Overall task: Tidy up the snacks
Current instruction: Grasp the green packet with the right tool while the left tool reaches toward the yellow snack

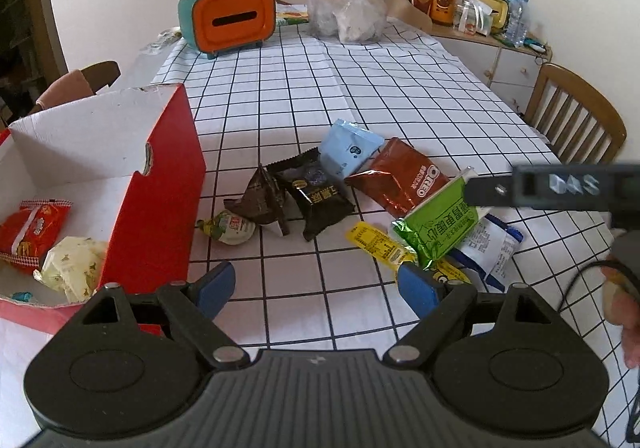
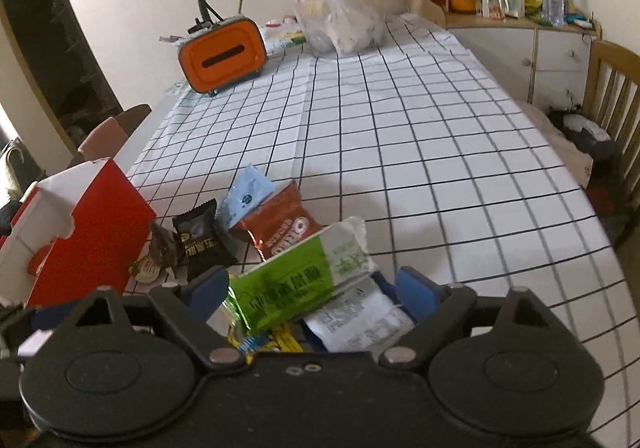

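Both grippers are black plastic; the left gripper (image 1: 316,288) has blue fingertips (image 1: 416,290) and shiny round screws. The right gripper (image 2: 312,288) looks the same; a bare hand (image 1: 624,312) shows beside a thin black cable (image 1: 576,280).

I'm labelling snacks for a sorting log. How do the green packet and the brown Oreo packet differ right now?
The green packet is bright green with a white end; the Oreo packet is reddish brown. The green packet is propped up at a tilt on other wrappers, between the open fingers of the right gripper; the Oreo packet lies on the tablecloth, ungripped. Both are sealed foil packets outside the red box.
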Action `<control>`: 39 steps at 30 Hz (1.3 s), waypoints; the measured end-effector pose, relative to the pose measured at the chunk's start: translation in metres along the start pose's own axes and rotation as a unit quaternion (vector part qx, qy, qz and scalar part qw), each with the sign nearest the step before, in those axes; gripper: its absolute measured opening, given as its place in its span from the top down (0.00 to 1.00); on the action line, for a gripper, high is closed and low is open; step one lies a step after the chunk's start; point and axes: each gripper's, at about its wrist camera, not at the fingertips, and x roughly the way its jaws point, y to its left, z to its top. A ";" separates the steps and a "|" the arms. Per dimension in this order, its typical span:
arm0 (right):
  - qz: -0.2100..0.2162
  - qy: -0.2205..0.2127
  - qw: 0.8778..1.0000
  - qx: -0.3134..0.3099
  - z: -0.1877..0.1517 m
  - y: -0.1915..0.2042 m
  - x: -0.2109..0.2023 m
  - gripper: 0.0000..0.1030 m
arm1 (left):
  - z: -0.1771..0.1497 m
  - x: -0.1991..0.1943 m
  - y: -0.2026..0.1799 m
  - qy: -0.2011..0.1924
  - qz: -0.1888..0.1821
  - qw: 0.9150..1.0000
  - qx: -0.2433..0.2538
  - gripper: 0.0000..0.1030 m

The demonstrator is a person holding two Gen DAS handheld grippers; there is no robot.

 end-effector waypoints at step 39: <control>0.007 -0.006 0.995 0.099 -0.008 -0.017 0.026 0.80 | -0.018 0.007 0.005 0.000 -0.004 1.000 0.015 0.14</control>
